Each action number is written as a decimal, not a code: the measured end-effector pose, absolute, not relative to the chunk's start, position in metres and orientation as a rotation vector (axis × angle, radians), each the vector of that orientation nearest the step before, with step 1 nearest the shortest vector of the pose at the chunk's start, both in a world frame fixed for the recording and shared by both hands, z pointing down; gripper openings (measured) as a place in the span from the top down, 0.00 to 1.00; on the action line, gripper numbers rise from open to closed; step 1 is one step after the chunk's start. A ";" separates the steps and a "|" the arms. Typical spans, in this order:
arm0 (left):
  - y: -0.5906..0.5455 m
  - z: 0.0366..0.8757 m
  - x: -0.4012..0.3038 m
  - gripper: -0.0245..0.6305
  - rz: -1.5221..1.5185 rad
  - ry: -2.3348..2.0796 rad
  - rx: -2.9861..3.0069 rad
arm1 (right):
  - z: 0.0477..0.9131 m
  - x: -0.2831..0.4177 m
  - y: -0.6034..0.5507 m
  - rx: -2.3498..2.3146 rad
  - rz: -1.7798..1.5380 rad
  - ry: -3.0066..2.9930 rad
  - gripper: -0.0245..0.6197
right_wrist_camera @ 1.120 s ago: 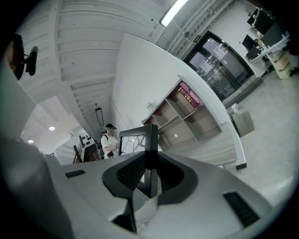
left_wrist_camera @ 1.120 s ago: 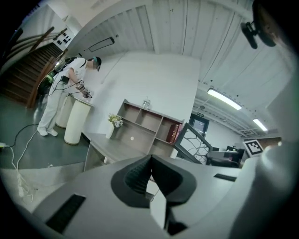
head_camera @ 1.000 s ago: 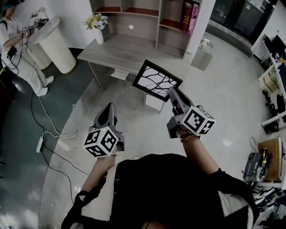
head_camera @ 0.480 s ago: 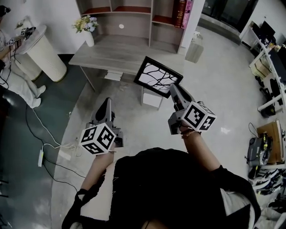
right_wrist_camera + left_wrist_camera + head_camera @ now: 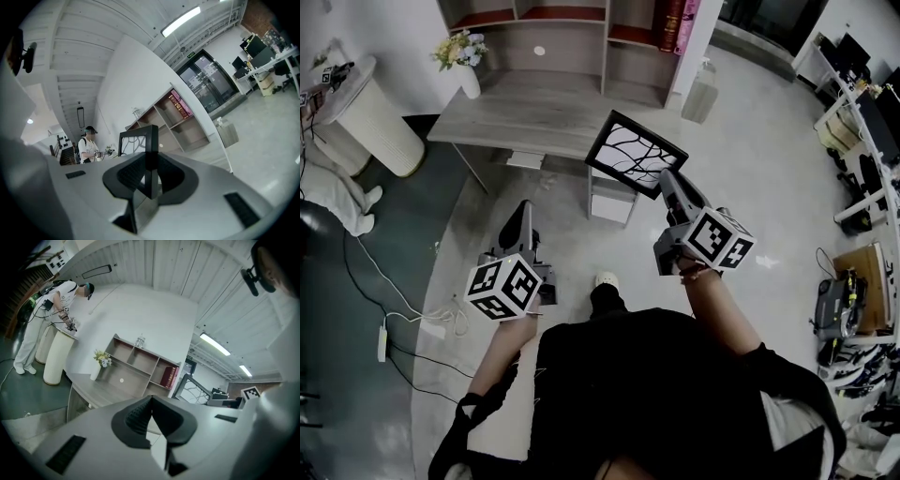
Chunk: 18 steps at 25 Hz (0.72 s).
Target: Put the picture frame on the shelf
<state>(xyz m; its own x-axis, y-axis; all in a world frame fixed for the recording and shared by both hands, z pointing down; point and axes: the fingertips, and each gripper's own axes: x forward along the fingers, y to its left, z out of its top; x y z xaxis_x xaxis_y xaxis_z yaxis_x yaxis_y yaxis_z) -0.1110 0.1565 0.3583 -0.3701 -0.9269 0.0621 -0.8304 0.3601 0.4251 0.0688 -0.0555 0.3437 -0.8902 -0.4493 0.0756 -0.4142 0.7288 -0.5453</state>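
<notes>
The right gripper [image 5: 666,180], jaws clamping the black-framed branch picture [image 5: 635,153], has neared the grey wooden tabletop's [image 5: 516,111] front edge. The left gripper [image 5: 523,210] has its jaws closed and empty.

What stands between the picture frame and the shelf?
Nothing visible. Only the desk top lies between the picture frame, held by the right gripper, and the shelf; the flower vase stands aside.

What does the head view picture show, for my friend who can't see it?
Seen from above, a person's right tongs grip a black picture frame with a branch drawing, held out toward a grey desk with a shelf unit at its back. The left tongs hold nothing, and a vase of flowers stands on the desk.
</notes>
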 end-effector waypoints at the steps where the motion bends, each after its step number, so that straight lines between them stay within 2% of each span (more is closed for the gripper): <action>1: 0.150 0.358 -0.116 0.94 -0.472 -2.334 1.556 | 0.344 0.065 -0.063 -0.720 -0.884 2.859 0.83; 18: -0.017 0.329 -0.223 0.94 -0.456 -2.365 1.614 | 0.327 -0.037 -0.234 -0.723 -0.897 2.790 0.83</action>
<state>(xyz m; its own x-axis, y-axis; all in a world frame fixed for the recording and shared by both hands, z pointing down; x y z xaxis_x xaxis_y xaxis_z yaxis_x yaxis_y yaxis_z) -0.2228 -0.0170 0.3293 -0.3601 -0.9326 0.0230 -0.8574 0.3405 0.3859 -0.0373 -0.2343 0.3268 -0.8781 -0.4776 0.0288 -0.4049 0.7096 -0.5767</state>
